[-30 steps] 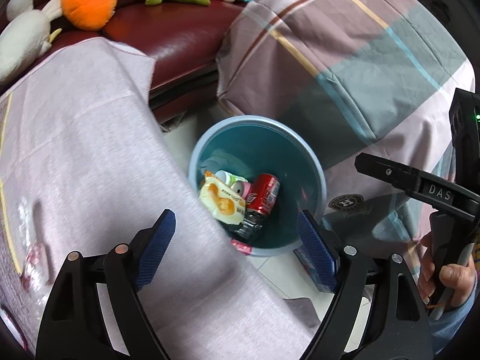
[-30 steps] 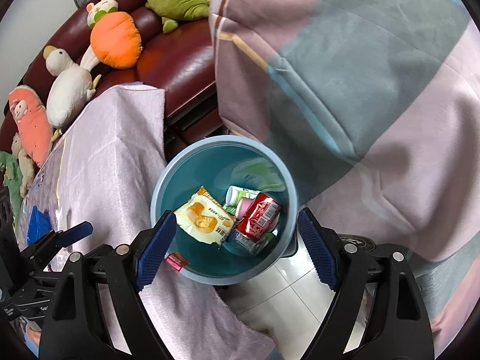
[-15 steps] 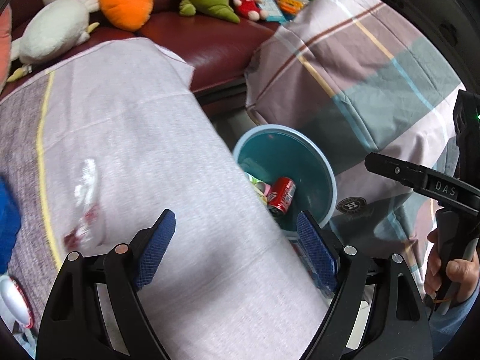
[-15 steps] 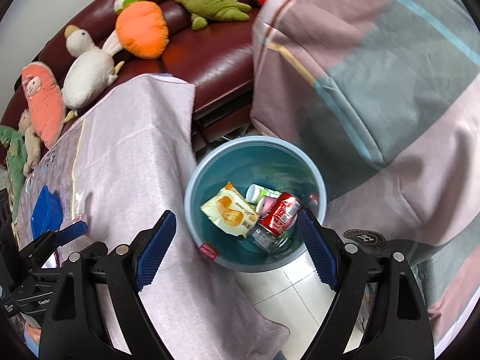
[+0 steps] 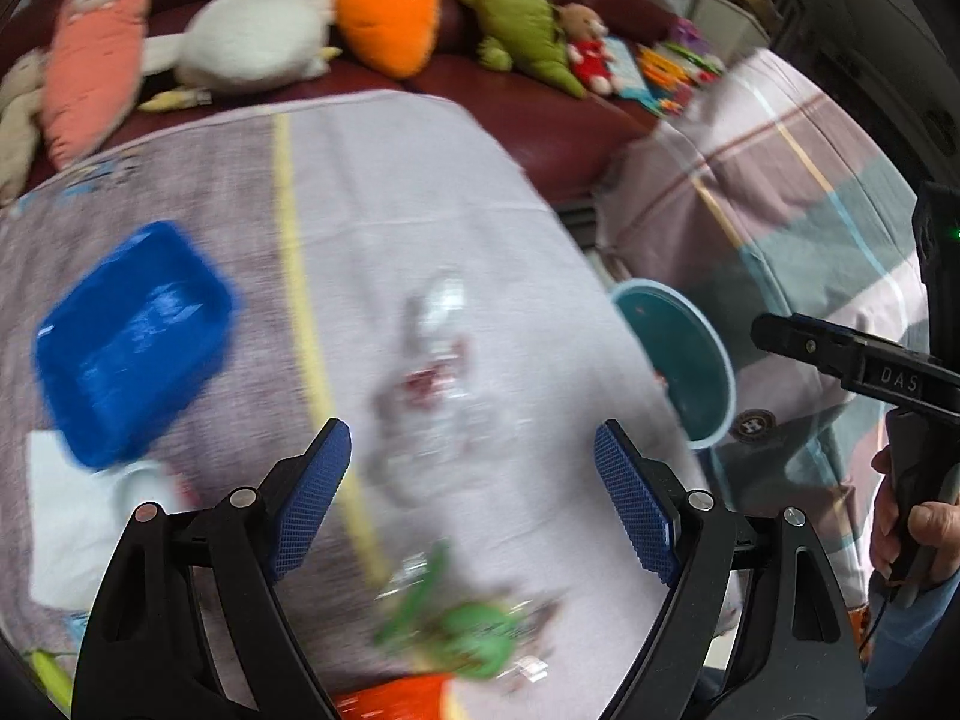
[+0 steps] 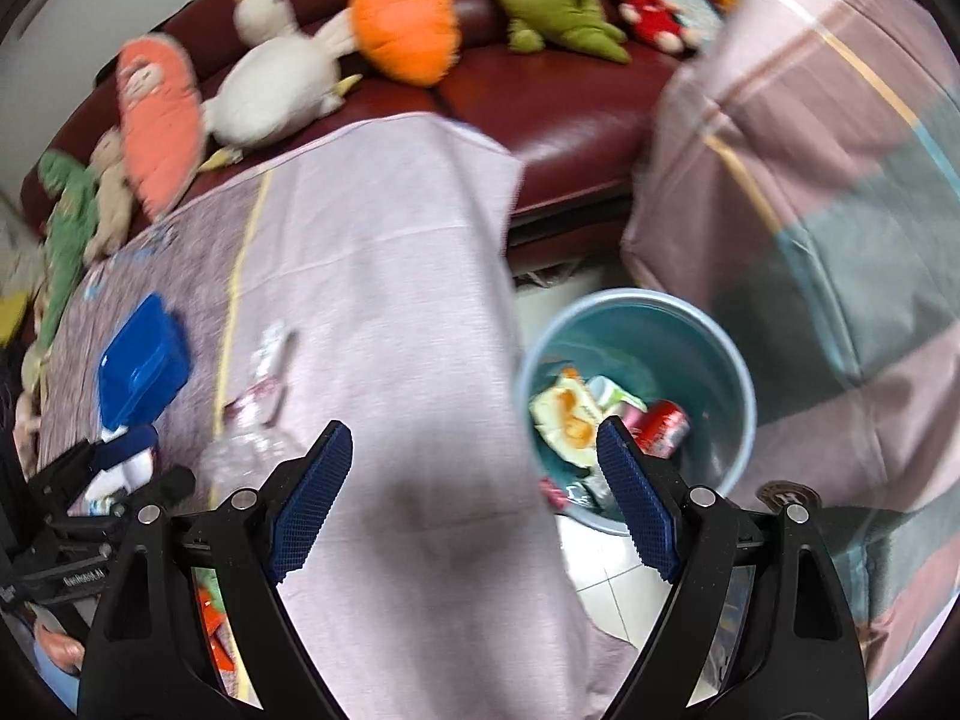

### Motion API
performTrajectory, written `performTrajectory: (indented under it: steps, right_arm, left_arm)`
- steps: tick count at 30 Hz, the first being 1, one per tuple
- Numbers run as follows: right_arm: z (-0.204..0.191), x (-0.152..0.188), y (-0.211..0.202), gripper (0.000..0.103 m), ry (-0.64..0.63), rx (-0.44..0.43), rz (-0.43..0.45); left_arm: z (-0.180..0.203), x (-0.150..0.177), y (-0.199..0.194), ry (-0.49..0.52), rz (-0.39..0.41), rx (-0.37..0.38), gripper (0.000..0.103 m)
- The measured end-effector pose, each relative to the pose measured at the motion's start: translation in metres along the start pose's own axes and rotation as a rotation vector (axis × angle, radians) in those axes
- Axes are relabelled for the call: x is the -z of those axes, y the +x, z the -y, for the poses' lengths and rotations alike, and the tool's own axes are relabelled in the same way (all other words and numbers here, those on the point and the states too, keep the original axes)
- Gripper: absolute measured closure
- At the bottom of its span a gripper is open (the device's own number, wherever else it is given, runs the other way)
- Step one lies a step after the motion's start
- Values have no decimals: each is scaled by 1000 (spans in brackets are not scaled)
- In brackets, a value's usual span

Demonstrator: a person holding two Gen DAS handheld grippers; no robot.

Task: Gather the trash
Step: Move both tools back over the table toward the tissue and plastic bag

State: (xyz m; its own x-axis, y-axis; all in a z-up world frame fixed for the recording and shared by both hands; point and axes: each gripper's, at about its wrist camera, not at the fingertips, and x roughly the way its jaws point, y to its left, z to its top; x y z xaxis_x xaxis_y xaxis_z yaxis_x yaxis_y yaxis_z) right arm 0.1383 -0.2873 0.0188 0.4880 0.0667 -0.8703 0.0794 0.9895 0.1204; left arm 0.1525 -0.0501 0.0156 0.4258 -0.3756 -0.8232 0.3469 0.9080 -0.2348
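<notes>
A teal trash bin (image 6: 729,384) stands on the floor beside the cloth-covered table (image 6: 390,300); it holds a red can (image 6: 660,425), a yellow snack wrapper (image 6: 564,414) and other litter. In the left wrist view the bin (image 5: 690,354) is at the right. A crumpled clear plastic bottle (image 5: 435,372) lies on the cloth ahead of my open, empty left gripper (image 5: 474,510); it also shows in the right wrist view (image 6: 258,414). A blurred green wrapper (image 5: 462,624) lies under that gripper. My right gripper (image 6: 474,510) is open and empty above the table edge, left of the bin.
A blue plastic box (image 5: 132,336) and white paper (image 5: 72,528) lie on the cloth at the left. Plush toys (image 5: 384,18) line the dark red sofa (image 6: 570,114) behind. A plaid-covered seat (image 6: 840,210) stands right of the bin.
Both grippers have swung left, away from the bin and over the table. The bottle and blue box have come into view; the bin has slid to the right.
</notes>
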Motion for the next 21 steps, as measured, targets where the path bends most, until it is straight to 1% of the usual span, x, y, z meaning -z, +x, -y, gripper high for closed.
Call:
performTrajectory:
  steps: [5, 10, 14, 18, 21]
  right_arm:
    - [-45, 3, 8, 23, -72, -18, -31]
    - [-89, 8, 23, 23, -141, -35, -72]
    - [-122, 13, 44, 23, -190, -53, -118]
    - [-144, 15, 71, 23, -214, -59, -174]
    - [-156, 18, 94, 23, -223, -54, -213]
  left_arm:
    - [-55, 15, -30, -68, 31, -59, 19]
    - [-116, 35, -49, -154, 26, -125, 19]
    - [-164, 51, -53, -226, 9, -178, 19]
    - [-202, 67, -50, -296, -14, -197, 19]
    - [-222, 73, -43, -333, -30, -202, 19]
